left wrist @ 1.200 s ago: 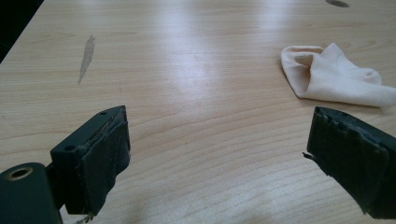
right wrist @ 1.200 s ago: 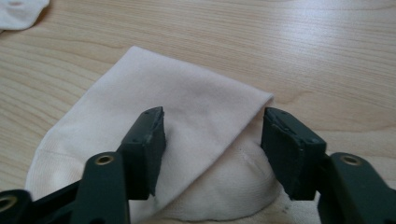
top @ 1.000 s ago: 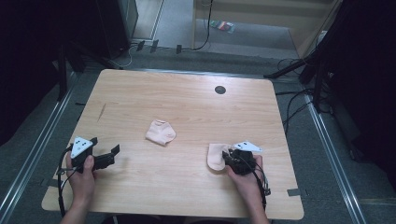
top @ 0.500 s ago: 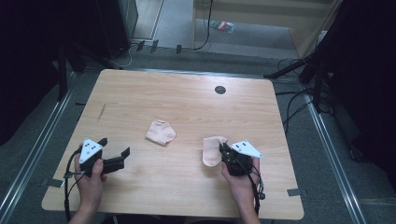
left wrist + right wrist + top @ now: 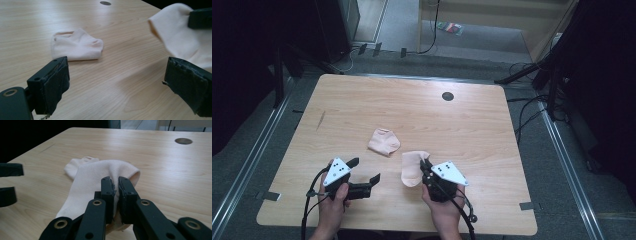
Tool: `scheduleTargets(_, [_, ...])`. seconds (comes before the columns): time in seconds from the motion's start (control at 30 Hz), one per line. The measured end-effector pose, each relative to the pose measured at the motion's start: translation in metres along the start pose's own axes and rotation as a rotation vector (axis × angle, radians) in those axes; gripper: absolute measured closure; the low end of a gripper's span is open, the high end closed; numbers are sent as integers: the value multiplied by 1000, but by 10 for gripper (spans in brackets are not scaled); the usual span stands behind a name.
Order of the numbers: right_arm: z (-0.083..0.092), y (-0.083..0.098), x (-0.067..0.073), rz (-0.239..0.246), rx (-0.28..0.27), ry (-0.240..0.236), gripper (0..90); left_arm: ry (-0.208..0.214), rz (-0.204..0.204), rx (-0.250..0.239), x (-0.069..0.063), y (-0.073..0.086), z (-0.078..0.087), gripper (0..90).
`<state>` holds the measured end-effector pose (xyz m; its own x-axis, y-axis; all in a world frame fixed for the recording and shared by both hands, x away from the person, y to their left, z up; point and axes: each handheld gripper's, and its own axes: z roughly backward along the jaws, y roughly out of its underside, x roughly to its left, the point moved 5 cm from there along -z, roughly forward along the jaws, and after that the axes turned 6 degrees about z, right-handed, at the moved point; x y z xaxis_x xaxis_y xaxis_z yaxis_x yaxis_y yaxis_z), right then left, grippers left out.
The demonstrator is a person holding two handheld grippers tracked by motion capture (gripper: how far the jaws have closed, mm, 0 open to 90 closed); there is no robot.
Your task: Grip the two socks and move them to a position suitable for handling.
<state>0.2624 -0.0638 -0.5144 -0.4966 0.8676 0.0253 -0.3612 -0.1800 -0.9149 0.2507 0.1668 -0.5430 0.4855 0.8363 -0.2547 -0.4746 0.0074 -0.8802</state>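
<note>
We keep the right claw (image 5: 115, 185) clamped on the sock (image 5: 412, 167), carrying it low towards the other sock (image 5: 383, 141); the left claw (image 5: 117, 82) gapes empty.

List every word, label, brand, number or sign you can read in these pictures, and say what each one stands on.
None: no readable text stands on the table, the two socks or the grippers.
The grey plates bear only black dots, no letters.
The small packet on the floor beyond the table is too small and blurred to read.
</note>
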Motion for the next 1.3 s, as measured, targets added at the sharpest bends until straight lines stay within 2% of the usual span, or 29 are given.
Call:
scheduleTargets(0.13, [-6, 7, 18, 8, 10, -24, 846, 27, 4, 8, -5, 2, -1, 65])
scheduleTargets(0.3, [-14, 18, 27, -9, 38, -30, 843, 46, 19, 24, -5, 5, -3, 74])
scheduleTargets(0.33, [-17, 20, 28, -18, 52, -42, 821, 48, 21, 37, -5, 7, -5, 75])
scheduleTargets(0.37, [-19, 22, 29, -22, 64, -54, 774, 32, 20, 43, -5, 8, -7, 74])
scheduleTargets(0.4, [-22, 24, 30, -36, 86, -91, 660, 14, 19, 48, -6, 9, -7, 78])
scheduleTargets(0.43, [-23, 24, 30, -46, 96, -106, 585, -7, 19, 51, -6, 10, -8, 101])
scheduleTargets(0.47, [-23, 24, 27, -61, 102, -107, 539, -24, 22, 54, -6, 10, -9, 141])
scheduleTargets(0.5, [-23, 24, 27, -61, 102, -107, 539, -24, 22, 54, -6, 10, -9, 144])
scheduleTargets(0.53, [-20, 20, 16, -99, 86, -98, 500, -20, 26, 68, -8, 12, -10, 145])
scheduleTargets(0.6, [-16, 15, 6, -122, 69, -96, 497, -13, 26, 85, -12, 14, -13, 146])
scheduleTargets(0.7, [-11, 16, -6, -109, 87, -68, 511, 4, 23, 107, -20, 17, -16, 149])
scheduleTargets(0.73, [-10, 18, -11, -108, 102, -60, 525, 18, 6, 131, -31, 20, -20, 149])
scheduleTargets(0.77, [-8, 19, -15, -108, 113, -57, 536, 22, -4, 143, -36, 22, -22, 149])
scheduleTargets(0.83, [-7, 24, -21, -104, 153, -50, 550, 28, -20, 166, -44, 26, -26, 157])
scheduleTargets(0.9, [-10, 34, -25, -96, 231, -60, 562, 51, -26, 184, -50, 29, -27, 163])
scheduleTargets(1.0, [-15, 43, -24, -107, 273, -74, 579, 54, -45, 200, -58, 31, -29, 243])
scheduleTargets(1.1, [-17, 44, -20, -95, 274, -93, 579, 64, -59, 202, -62, 33, -29, 339])
scheduleTargets(1.13, [-19, 46, -13, -48, 281, -101, 584, 60, -66, 213, -65, 35, -30, 382])
scheduleTargets(1.3, [-26, 53, -7, -18, 323, -104, 610, 47, -86, 253, -63, 40, -34, 519])
